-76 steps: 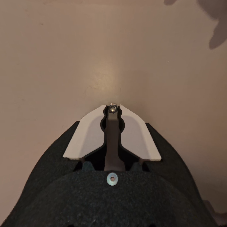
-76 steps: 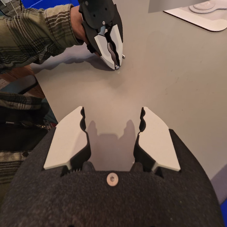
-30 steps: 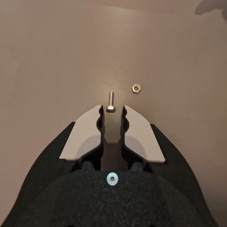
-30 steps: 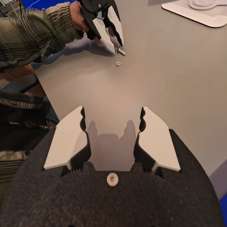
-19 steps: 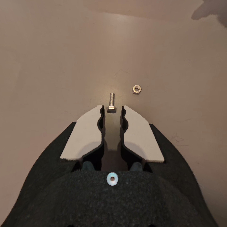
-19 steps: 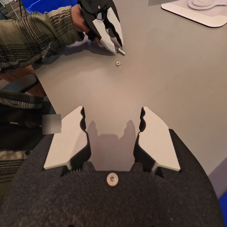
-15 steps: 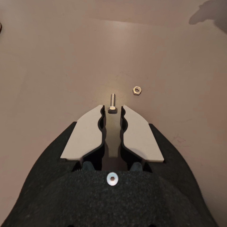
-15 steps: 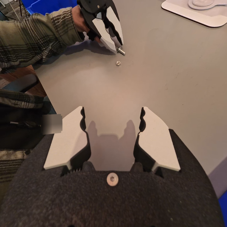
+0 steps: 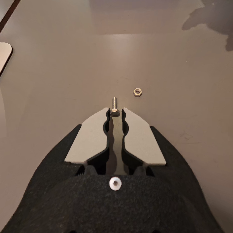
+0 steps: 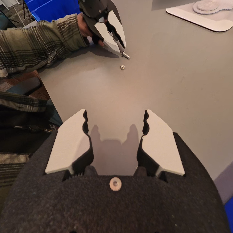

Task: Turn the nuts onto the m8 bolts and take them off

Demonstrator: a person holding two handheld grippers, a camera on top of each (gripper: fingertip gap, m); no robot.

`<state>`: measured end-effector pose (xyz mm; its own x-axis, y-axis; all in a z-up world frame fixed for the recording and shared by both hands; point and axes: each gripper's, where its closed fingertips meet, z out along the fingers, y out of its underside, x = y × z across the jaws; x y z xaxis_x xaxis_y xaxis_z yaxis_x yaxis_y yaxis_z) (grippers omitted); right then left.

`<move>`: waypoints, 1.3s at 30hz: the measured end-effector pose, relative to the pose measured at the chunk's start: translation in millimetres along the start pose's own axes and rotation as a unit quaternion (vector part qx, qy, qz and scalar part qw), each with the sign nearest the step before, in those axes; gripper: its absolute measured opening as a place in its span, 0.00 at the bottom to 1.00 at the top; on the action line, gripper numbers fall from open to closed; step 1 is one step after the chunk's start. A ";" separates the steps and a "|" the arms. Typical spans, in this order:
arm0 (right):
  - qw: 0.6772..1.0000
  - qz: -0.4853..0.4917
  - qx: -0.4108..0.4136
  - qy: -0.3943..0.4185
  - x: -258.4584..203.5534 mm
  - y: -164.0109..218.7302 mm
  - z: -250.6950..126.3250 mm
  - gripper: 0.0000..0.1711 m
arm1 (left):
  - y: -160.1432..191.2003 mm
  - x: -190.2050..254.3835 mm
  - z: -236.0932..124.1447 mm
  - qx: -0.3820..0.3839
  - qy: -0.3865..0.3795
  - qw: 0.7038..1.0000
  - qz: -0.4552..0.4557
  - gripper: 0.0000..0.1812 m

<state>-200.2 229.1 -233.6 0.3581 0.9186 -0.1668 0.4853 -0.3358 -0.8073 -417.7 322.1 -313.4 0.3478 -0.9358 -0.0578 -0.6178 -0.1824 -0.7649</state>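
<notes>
A silver hex-head bolt [image 9: 114, 105] lies on the grey table, shaft pointing away from me. My left gripper [image 9: 115, 109] has its jaws narrowed to a small gap around the bolt's head. The left finger is at the head and a sliver of table shows at the right finger. A hex nut [image 9: 137, 92] lies loose just right of and beyond the bolt. The right wrist view shows the left gripper [image 10: 121, 49] tipped down onto the bolt [image 10: 126, 56], with the nut [image 10: 122, 67] nearer. My right gripper [image 10: 115, 111] is wide open and empty, well short of both.
A white pad [image 10: 201, 18] lies at the far right of the table and shows at the left edge of the left wrist view [image 9: 3, 56]. A plaid sleeve [image 10: 37, 41] rests along the table's left edge. A blue bin [image 10: 50, 7] stands behind. Some 25 centimetres of space lies between my two pairs of fingers. It is some 5 centimetres from my left tips to the hex nut [image 9: 137, 92].
My left gripper's jaws have closed in around the bolt head and the gripper has tilted so more of the far table shows. The right gripper has stayed put.
</notes>
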 end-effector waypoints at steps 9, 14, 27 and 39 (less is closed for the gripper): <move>1.000 0.002 0.000 0.001 0.3 0.6 -0.9 0.50 | 4.6 -1.9 5.2 -0.023 0.000 1.000 -0.009 0.11; 1.000 0.001 0.001 0.001 0.3 0.1 -1.3 0.50 | 6.5 -1.8 8.3 -0.034 0.004 0.999 -0.016 0.11; 1.000 0.000 0.005 0.002 -1.0 -2.1 -3.9 0.49 | 11.1 -3.1 8.5 -0.047 -0.003 0.999 -0.027 0.08; 1.000 -0.020 -0.003 -0.016 -4.4 -23.8 12.7 0.49 | -66.6 -14.9 -65.7 0.276 -0.039 0.958 -0.061 0.08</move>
<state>-223.5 235.7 -220.8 0.3122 0.9377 -0.1525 0.5040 -0.2995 -0.8101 -428.1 328.4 -219.4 0.4579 -0.8887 0.0227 -0.1093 -0.0816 -0.9906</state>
